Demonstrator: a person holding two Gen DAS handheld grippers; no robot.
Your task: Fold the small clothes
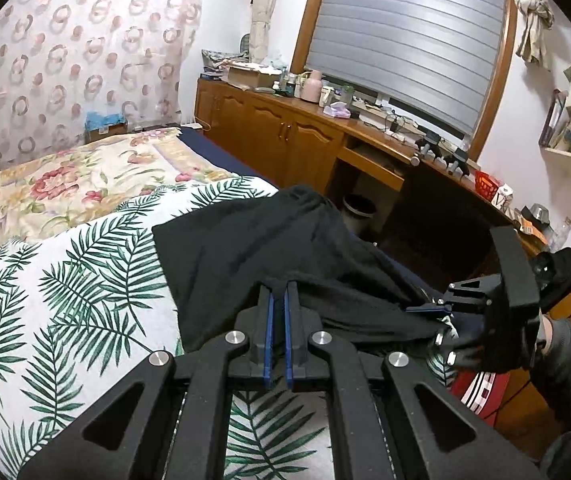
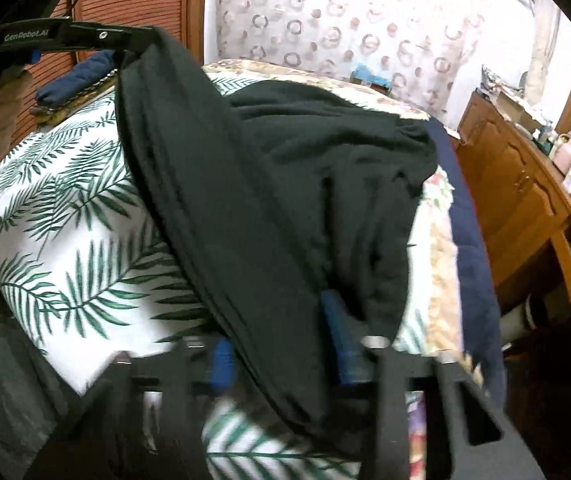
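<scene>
A black garment [image 1: 265, 240] lies rumpled on a leaf-print bed cover [image 1: 65, 300], one edge lifted off it. In the left wrist view my left gripper [image 1: 279, 292] is shut on that raised edge, its blue pads nearly touching. To its right, my right gripper [image 1: 431, 312] clamps a corner of the same cloth. The right wrist view is blurred: the black garment [image 2: 285, 160] runs down between the blue pads of my right gripper [image 2: 281, 352]. My left gripper [image 2: 125, 46] holds the cloth's high end at the upper left.
A floral quilt [image 1: 85, 176] covers the far bed. A wooden cabinet and desk [image 1: 285, 132], cluttered on top, run along the right, with a waste bin [image 1: 359, 208] under the desk. A navy blanket edge [image 2: 473, 240] hangs at the bedside. A person's sleeve [image 1: 565, 352] is at the right.
</scene>
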